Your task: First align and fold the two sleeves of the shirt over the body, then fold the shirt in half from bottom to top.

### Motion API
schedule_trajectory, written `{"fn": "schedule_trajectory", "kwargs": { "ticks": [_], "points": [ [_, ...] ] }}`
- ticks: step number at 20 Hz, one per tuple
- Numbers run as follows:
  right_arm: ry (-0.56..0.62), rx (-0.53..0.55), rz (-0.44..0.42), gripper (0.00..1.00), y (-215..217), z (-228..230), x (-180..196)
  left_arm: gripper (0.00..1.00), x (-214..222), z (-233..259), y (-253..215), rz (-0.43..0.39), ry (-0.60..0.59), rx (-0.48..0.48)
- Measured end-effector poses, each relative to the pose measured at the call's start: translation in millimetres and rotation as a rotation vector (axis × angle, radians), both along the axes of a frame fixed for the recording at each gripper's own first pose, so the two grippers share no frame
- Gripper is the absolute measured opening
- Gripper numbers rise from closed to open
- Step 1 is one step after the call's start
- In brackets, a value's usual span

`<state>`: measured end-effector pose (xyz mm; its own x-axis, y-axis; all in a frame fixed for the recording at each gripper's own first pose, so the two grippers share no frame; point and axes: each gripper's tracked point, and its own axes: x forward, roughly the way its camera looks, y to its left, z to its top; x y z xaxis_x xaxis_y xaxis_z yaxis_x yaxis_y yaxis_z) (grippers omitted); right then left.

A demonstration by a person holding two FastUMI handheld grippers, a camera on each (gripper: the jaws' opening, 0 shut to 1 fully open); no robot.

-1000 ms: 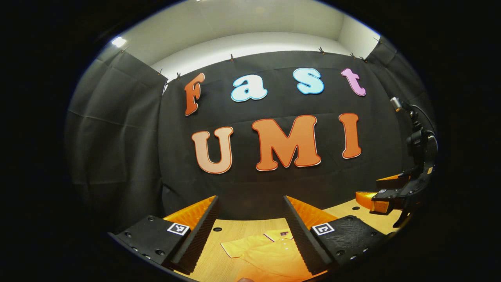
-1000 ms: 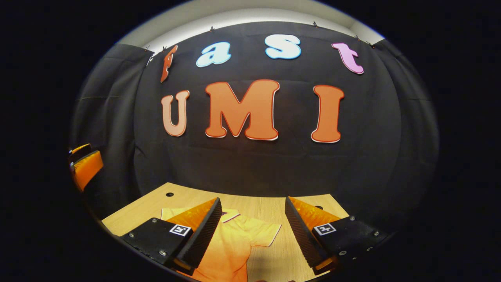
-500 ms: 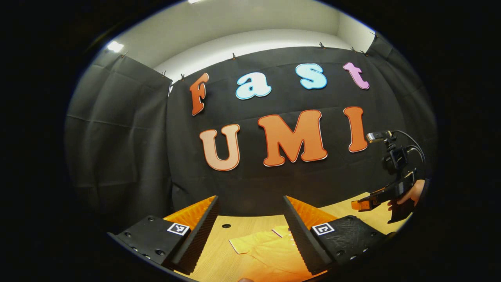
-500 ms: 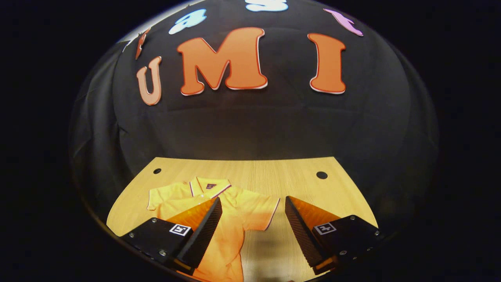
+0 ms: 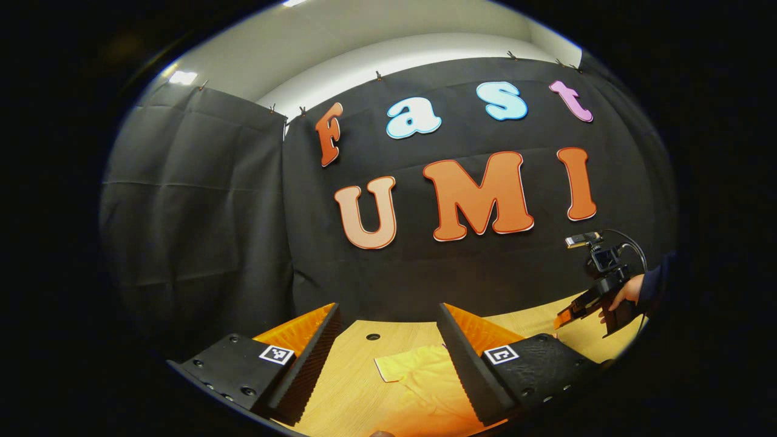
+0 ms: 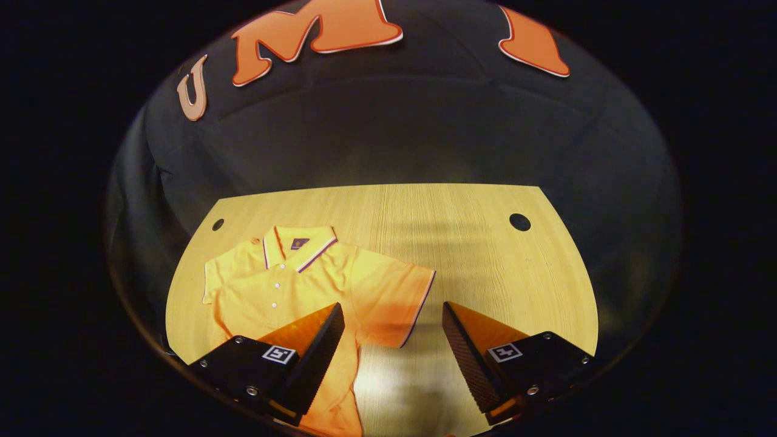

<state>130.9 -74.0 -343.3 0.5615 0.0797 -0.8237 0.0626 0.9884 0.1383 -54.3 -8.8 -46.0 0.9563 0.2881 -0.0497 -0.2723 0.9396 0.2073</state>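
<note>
The yellow-orange short-sleeved polo shirt (image 6: 285, 285) lies flat on the pale wooden table (image 6: 461, 243), its sleeve (image 6: 394, 303) just ahead between the right claw's (image 6: 393, 328) parted fingers, apparently for gripping; the left claw (image 5: 388, 328) also gapes, empty.

I see a light wooden table (image 6: 425, 230) with two round holes: one hole (image 6: 519, 221) at 2 o'clock, another hole (image 6: 217, 224) at 10. Black cloth wall (image 6: 394, 133) behind.
</note>
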Motion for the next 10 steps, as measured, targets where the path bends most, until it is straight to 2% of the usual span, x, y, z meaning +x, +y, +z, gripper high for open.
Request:
{"fn": "schedule_trajectory", "kwargs": {
  "ticks": [5,10],
  "points": [
    [0.163,0.073,-0.006,0.99,1,-51,10,1.00,-3,-16,-4,0.040,0.049,-0.018],
    [0.253,0.044,0.027,0.96,-4,-87,22,0.99,0,-24,-1,0.083,0.079,-0.025]
  ]
}}
